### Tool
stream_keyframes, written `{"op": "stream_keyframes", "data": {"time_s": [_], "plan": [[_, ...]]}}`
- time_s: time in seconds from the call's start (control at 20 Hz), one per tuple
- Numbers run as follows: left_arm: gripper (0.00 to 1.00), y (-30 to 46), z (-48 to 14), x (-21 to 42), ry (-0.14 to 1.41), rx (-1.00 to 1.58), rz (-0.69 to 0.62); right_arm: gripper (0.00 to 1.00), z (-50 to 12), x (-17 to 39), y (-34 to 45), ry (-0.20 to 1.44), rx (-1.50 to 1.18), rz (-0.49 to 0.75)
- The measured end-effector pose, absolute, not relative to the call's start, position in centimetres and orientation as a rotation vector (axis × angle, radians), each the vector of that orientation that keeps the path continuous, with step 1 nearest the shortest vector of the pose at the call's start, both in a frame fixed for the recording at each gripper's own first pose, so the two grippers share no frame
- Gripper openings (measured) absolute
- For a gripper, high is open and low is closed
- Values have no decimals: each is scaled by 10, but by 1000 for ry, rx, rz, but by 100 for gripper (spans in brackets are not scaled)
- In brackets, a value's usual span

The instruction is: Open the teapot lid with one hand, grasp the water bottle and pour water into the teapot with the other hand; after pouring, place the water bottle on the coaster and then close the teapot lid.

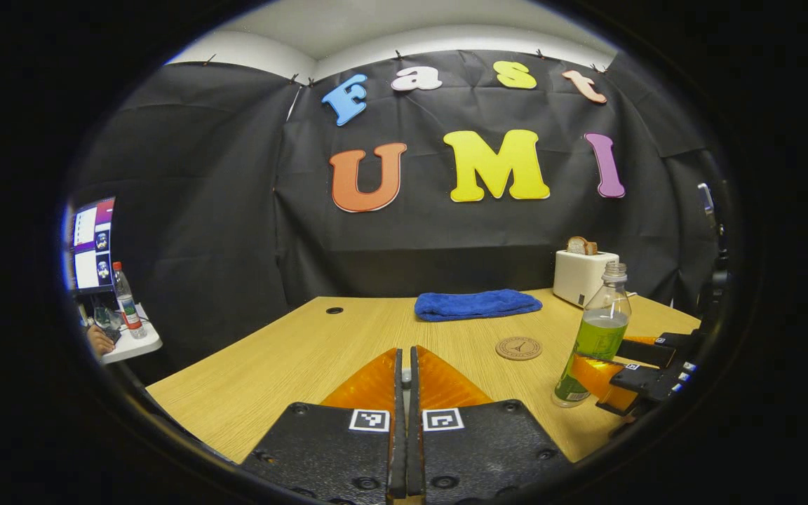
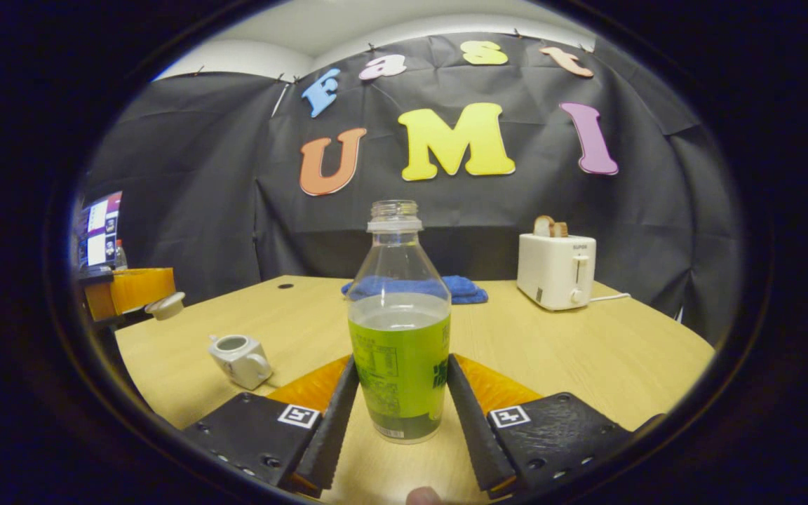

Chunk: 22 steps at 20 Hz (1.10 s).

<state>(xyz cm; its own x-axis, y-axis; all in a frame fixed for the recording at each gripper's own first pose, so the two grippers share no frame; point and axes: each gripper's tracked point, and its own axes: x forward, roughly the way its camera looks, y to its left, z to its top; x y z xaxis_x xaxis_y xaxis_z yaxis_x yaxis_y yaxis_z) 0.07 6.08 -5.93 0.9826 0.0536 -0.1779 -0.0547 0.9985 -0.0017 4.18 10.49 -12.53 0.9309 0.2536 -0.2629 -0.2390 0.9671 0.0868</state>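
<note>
The water bottle [image 2: 398, 315], clear, uncapped and holding green liquid, stands on the wooden table [image 2: 586, 351]. My right gripper [image 2: 402, 361] is shut on its lower half, one finger pressed to each side. The left gripper view shows the same bottle [image 1: 597, 337] at the right, with the right gripper [image 1: 607, 382] around it. The small white teapot [image 2: 239, 359] sits lidless at the left. Above and left of it, my left gripper [image 2: 134, 289] holds the white lid [image 2: 165, 306] in the air. In its own view the left gripper [image 1: 406, 358] is shut on the lid's knob [image 1: 406, 376]. A round brown coaster [image 1: 518, 348] lies left of the bottle.
A folded blue towel [image 1: 477, 304] lies at the table's far edge. A white toaster [image 1: 583, 275] with bread in it stands at the back right. Off the table to the left are a monitor [image 1: 93, 243], another bottle [image 1: 127, 301] and a person's hand [image 1: 100, 341].
</note>
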Motion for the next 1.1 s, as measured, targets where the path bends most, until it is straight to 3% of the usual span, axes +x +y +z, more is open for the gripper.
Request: {"op": "stream_keyframes", "data": {"time_s": [0.45,1.1], "plan": [[3,82,-57,5,157,-32,51,70,-82,68,121,233,-283,345],[3,137,-74,1,152,-60,103,70,-80,94,171,117,-846,385]]}}
